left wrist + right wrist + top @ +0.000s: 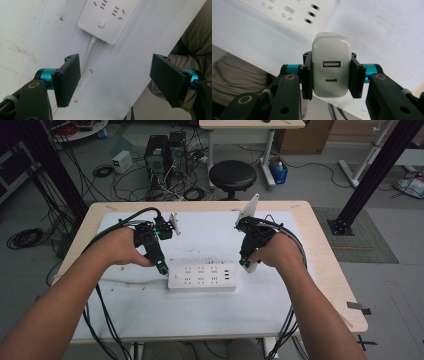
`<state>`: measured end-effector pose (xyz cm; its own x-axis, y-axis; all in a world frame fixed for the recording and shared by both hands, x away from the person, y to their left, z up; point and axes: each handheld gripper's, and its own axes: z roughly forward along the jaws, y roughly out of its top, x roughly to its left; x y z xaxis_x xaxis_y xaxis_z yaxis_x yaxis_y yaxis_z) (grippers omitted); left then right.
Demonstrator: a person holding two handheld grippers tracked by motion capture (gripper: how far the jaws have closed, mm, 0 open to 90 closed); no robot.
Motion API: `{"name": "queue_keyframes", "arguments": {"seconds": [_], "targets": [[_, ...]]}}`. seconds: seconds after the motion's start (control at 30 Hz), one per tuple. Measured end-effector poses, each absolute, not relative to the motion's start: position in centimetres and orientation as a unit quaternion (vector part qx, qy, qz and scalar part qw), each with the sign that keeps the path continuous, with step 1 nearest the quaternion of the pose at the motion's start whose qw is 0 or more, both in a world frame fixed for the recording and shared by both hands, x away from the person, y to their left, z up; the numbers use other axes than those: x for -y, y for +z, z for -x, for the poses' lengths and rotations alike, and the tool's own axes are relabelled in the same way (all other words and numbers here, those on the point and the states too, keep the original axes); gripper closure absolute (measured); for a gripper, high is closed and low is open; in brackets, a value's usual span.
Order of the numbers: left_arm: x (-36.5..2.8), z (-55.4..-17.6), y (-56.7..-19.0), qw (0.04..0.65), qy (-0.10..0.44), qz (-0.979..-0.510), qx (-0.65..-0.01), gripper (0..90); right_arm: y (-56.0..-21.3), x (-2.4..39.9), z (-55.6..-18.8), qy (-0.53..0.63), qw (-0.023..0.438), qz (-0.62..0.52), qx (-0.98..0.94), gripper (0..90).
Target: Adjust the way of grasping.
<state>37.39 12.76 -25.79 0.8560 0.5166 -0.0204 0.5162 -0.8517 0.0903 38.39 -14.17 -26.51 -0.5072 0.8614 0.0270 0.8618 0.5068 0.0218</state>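
White USB charger (331,68) clamped in right gripper (331,75), left gripper (115,80) wide apart near power strip (201,276); could misalign, jamming prongs.

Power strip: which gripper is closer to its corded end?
Left. The left gripper hangs open just beside the power strip's corded end; the right gripper, clamping a white charger, sits off the opposite end.

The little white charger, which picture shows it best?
The right gripper view. There the charger sits close up, pinched between the right tongs, and you can see its two ports. The high view shows just a small white bit of it under the right hand, beside the power strip.
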Motion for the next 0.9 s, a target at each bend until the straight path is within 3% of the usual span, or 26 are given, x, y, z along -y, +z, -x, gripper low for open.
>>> {"name": "queue_keyframes", "arguments": {"seconds": [0.13, 0.9], "targets": [[-13.4, -37.3, -25.8, 0.036, 0.015, -0.962, -0.27, 24.7, -26.2, 14.9, -38.4, -0.008, -0.013, 0.494, 0.869, 62.0], [-14.0, -37.2, -25.8, 0.052, 0.012, -0.961, -0.273, 24.7, -26.4, 16.2, -38.2, -0.02, -0.028, 0.473, 0.88, 61.9]]}}
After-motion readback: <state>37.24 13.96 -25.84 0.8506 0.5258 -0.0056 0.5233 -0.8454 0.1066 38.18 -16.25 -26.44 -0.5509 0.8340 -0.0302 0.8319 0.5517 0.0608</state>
